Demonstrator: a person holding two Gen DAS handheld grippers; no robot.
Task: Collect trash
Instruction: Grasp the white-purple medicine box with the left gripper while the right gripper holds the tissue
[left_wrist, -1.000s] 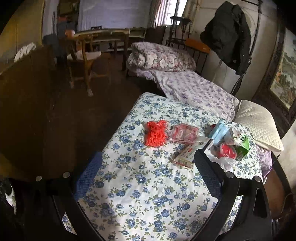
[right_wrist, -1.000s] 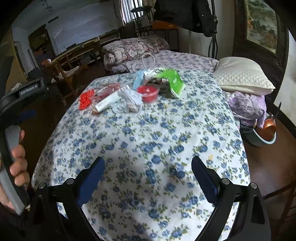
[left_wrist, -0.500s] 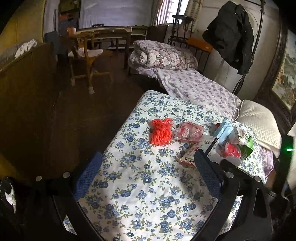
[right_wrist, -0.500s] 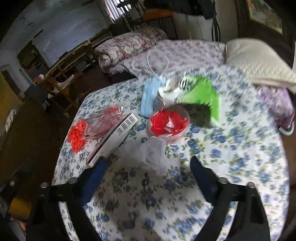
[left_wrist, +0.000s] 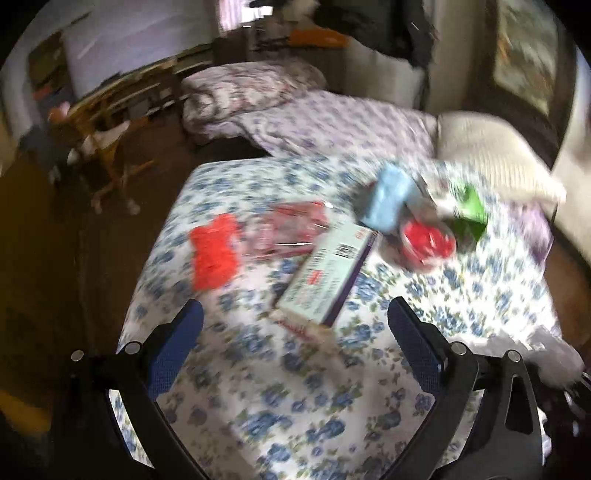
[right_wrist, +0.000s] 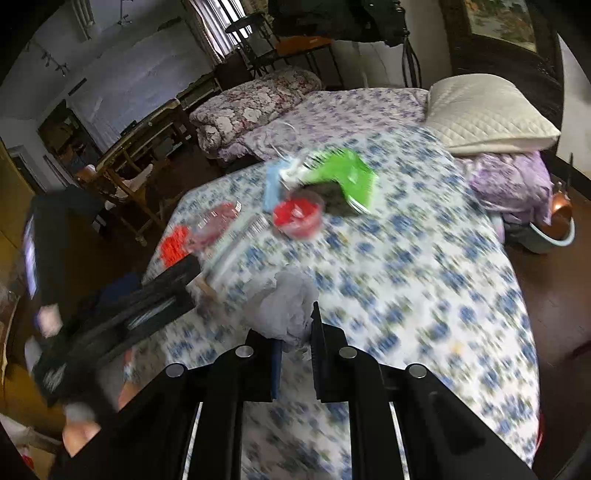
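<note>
— Where do your grippers stand against the flat carton (left_wrist: 328, 275)?

— Your right gripper (right_wrist: 295, 349) sits just nearer you than the carton, and its jaws have just been closing; they are now clenched on the crumpled white wrapper (right_wrist: 286, 308), which bulges up between the pads. Your left gripper (left_wrist: 295, 339) hovers over the near end of the carton, jaws spread wide, nothing between them.

— And the other trash?

— Left of the carton you have the orange netting (left_wrist: 215, 254) and a clear pink packet (left_wrist: 291, 230). Beyond its far end lie the pale blue pack (left_wrist: 388, 201), the red cup (left_wrist: 428, 242) and the green bag (right_wrist: 343, 175), all on the flowered cloth (right_wrist: 424, 266).
</note>
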